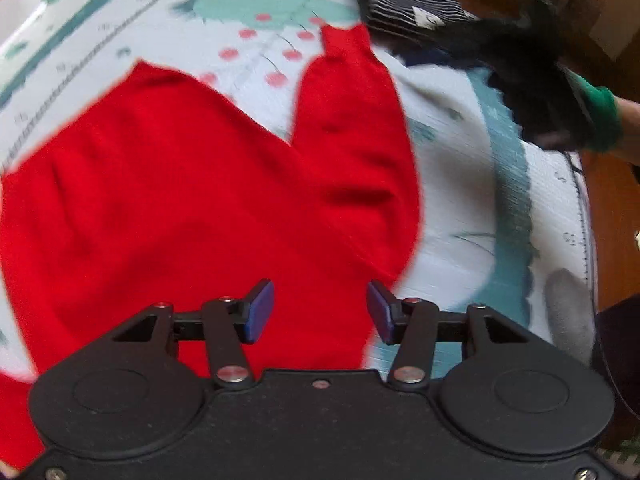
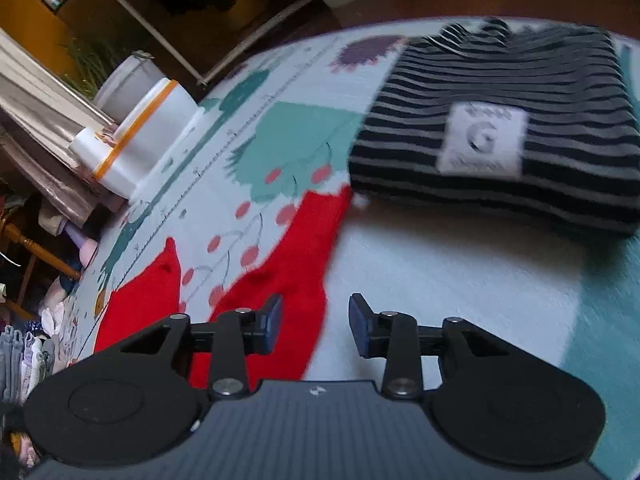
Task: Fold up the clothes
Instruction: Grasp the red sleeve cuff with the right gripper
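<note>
With both grippers' jaws apart and empty, left [image 1: 320, 312] and right [image 2: 316, 326], the red top [image 1: 180, 200] lies spread mid-mat [image 1: 460, 184], its sleeve toward the folded striped top [image 2: 492, 128] at the far corner; grip edges, fold evenly.

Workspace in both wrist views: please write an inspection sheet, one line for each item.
Surface: printed play mat, pale with teal patches and cherries.
Job's things: red sweater spread flat, one sleeve stretched away; striped garment folded, white label on top.
Clutter: white container with orange band at the mat's edge.
Grippers: left gripper open above the red sweater; right gripper open, empty, over the sleeve's edge.
Cables: nothing seen.
Surroundings: wooden floor, piled clothes and a wooden furniture leg at left in the right wrist view.
</note>
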A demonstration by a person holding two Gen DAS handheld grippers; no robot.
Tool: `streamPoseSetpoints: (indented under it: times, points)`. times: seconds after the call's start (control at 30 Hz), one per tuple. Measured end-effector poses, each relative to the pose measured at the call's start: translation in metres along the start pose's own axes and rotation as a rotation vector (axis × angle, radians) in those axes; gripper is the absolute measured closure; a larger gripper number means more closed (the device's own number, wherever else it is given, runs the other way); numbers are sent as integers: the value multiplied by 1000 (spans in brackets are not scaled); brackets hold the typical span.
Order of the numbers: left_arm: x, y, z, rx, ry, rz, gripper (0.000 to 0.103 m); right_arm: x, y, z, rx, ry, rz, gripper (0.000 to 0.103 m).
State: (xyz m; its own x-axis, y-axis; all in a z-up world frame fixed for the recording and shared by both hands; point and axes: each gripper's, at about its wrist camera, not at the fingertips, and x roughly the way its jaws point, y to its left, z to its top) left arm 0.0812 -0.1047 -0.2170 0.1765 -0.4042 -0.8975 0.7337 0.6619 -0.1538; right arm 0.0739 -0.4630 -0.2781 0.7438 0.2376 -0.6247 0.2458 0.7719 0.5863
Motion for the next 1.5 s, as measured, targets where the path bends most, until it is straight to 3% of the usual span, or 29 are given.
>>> streamPoseSetpoints:
  times: [0.13, 0.2, 0.3, 0.4, 0.6, 0.7, 1.13, 1.23, 1.3, 1.33, 1.5]
  points:
    - [-4, -35, -26, -141, -114, 33, 53, 18, -3, 5, 7, -1, 5, 62]
    - [-2, -51, -35, -185, -133, 63, 53, 20, -5, 4, 10, -5, 14, 61]
    - [-1, -71, -38, -167, -179, 144, 53, 22, -6, 5, 8, -11, 22, 61]
    - [9, -89, -33, -117, -208, 164, 53, 23, -6, 6, 5, -11, 20, 61]
    - [43, -95, -24, -80, -198, 206, 53, 23, -3, 7, -37, 1, 10, 62]
    - [58, -98, -19, -57, -191, 227, 46, 23, -6, 10, -42, 9, 21, 65]
    - [39, -100, 3, -116, -240, 185, 46, 33, -2, 17, -36, 22, 37, 66]
    - [37, -105, 9, -129, -251, 171, 46, 37, 1, 16, -56, 27, 30, 74]
    - [38, -108, 13, -116, -254, 169, 46, 39, -2, 18, -39, 32, 31, 93]
    - [39, -110, 15, -109, -255, 169, 46, 40, -7, 19, -12, 39, 43, 97]
    - [49, -116, 39, -71, -278, 199, 46, 37, -17, 25, 78, 56, 101, 97]
